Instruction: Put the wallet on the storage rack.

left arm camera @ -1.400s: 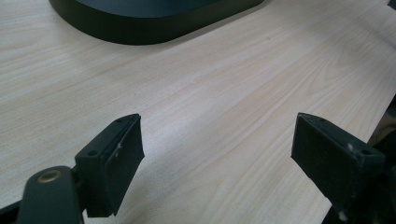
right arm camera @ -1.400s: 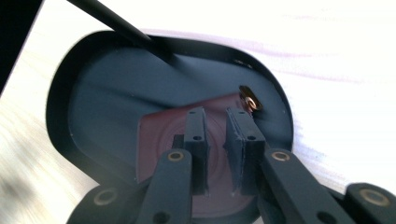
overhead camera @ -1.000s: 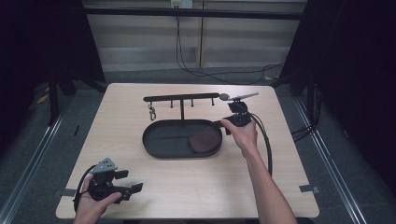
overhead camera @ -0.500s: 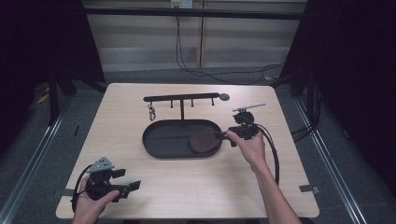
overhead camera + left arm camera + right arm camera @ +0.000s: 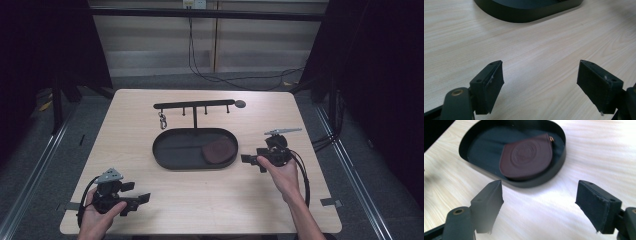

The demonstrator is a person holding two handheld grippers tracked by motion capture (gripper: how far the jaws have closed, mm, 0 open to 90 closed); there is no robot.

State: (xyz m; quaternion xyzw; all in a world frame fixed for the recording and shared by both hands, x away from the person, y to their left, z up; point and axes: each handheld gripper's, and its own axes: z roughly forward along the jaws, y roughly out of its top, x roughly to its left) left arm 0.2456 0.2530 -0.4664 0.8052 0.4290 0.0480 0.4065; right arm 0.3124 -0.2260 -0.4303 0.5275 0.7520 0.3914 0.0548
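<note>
Two grippers, both empty! The right gripper [image 5: 251, 161] hangs just right of the black oval tray [image 5: 170, 155], jaws spread wide, nothing between them. The brown leather pouch [image 5: 525, 156] lies flat in the tray's right end. Down at the near-left corner, the left gripper [image 5: 137, 201] gapes wide over bare table [image 5: 544, 50].

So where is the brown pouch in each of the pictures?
High view: the brown pouch lies in the right end of the black oval tray, left of the right gripper.
Left gripper view: not in this picture; the tray's wall runs along the top edge.
Right gripper view: the pouch lies inside the tray, above the open jaws.
Shared landmark: the black oval tray.
</note>
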